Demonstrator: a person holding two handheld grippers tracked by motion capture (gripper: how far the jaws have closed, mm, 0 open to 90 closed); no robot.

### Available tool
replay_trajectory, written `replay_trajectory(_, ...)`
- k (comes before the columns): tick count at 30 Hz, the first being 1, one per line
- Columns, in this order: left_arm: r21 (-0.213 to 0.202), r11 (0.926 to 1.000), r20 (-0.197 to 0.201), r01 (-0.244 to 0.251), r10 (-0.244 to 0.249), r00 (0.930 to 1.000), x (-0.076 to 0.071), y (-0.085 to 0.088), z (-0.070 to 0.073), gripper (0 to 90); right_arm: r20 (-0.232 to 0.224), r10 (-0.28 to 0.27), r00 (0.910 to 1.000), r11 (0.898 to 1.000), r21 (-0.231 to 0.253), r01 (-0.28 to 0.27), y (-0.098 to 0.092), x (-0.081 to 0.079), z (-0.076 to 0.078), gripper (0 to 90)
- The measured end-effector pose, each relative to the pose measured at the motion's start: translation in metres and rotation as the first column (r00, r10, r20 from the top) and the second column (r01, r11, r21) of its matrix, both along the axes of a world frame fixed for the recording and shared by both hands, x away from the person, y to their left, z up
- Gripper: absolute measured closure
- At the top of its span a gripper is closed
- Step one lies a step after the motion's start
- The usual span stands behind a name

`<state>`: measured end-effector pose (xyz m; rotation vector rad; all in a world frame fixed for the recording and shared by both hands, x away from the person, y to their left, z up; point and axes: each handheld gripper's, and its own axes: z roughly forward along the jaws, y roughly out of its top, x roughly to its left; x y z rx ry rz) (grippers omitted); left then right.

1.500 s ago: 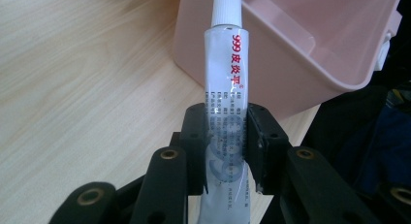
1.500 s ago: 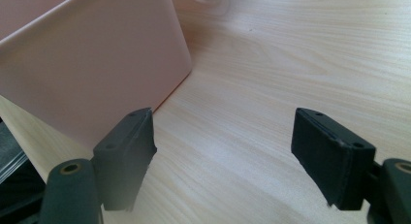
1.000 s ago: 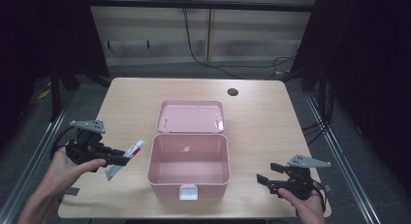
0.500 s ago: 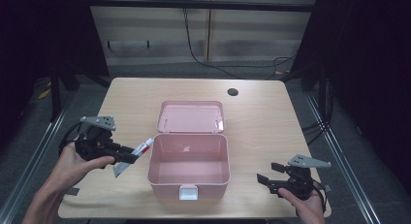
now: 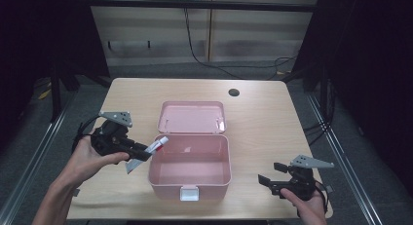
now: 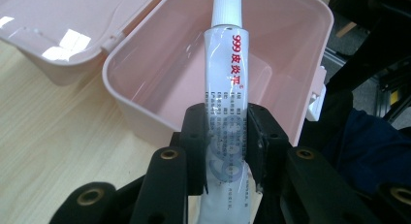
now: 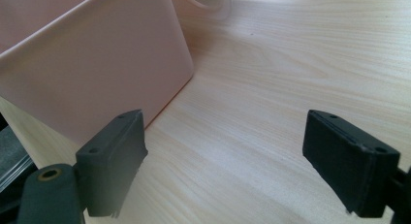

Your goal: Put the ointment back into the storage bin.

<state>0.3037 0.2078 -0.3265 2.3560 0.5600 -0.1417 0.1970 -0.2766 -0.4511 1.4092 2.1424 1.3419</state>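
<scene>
The left hand-held gripper (image 5: pixel 141 154) is clamped tight on a white ointment tube (image 6: pixel 227 88), left of centre in the high view, its cap poking over the left rim of the open pink box (image 5: pixel 190 186). At lower right, the right hand-held gripper (image 5: pixel 268 175) has just been opening, jaws wide with only bare desk (image 7: pixel 271 64) between them.
</scene>
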Motion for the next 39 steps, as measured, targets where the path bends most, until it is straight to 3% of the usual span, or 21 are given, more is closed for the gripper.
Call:
replay_trajectory(7,0.030,0.9989,0.002,0.036,-0.036,0.9994,0.003,-0.017,0.006,71.0,-0.007,-0.008,0.9999,1.000,-0.002,0.008,-0.001,0.000,0.000,14.6)
replay_trajectory(8,0.046,0.9972,0.006,0.060,-0.060,0.9982,0.004,-0.019,0.008,71.0,-0.008,-0.011,0.9999,1.000,-0.002,0.011,-0.001,0.000,0.000,14.5)
replay_trajectory(13,0.057,0.9967,0.020,0.057,-0.058,0.9981,0.004,-0.031,0.009,71.0,-0.010,-0.008,0.9999,1.000,0.003,0.008,-0.001,0.000,0.000,14.5)
replay_trajectory(18,0.091,0.9916,0.022,0.092,-0.094,0.9953,0.004,-0.044,0.007,70.9,-0.010,-0.004,0.9999,1.000,0.006,0.005,-0.001,0.000,0.000,14.5)
replay_trajectory(22,0.109,0.9900,0.020,0.090,-0.093,0.9955,0.002,-0.055,0.005,70.9,-0.013,-0.007,0.9999,1.000,0.005,0.007,-0.001,0.000,0.000,14.5)
replay_trajectory(23,0.134,0.9833,0.033,0.123,-0.128,0.9912,0.004,-0.056,0.007,70.9,-0.011,-0.008,0.9999,1.000,0.006,0.008,-0.001,0.000,0.000,14.5)
replay_trajectory(25,0.110,0.9880,0.029,0.109,-0.113,0.9932,0.002,-0.061,0.008,70.9,-0.015,-0.007,0.9999,1.000,0.008,0.007,-0.001,0.000,0.000,14.5)
replay_trajectory(26,0.130,0.9826,0.034,0.133,-0.138,0.9898,0.003,-0.063,0.010,70.9,-0.017,-0.007,0.9998,1.000,0.009,0.007,-0.001,0.000,0.000,14.5)
replay_trajectory(29,0.128,0.9820,0.028,0.139,-0.144,0.9892,0.001,-0.071,0.011,71.0,-0.021,-0.004,0.9998,1.000,0.015,0.005,-0.001,0.000,0.000,14.5)
replay_trajectory(32,0.158,0.9735,0.028,0.165,-0.172,0.9847,0.001,-0.081,0.012,70.9,-0.019,-0.002,0.9998,1.000,0.015,0.003,-0.002,0.000,0.000,14.5)
replay_trajectory(34,0.162,0.9733,0.029,0.162,-0.169,0.9852,0.000,-0.086,0.011,70.9,-0.019,-0.002,0.9998,1.000,0.014,0.003,-0.002,0.000,0.000,14.4)
replay_trajectory(35,0.171,0.9691,0.029,0.178,-0.185,0.9823,0.002,-0.087,0.011,70.9,-0.019,-0.001,0.9998,1.000,0.016,0.002,-0.002,0.000,0.000,14.4)
replay_trajectory(39,0.185,0.9644,0.015,0.189,-0.195,0.9808,0.004,-0.095,0.006,70.9,-0.020,-0.002,0.9998,1.000,0.016,0.002,-0.002,0.000,0.000,14.4)
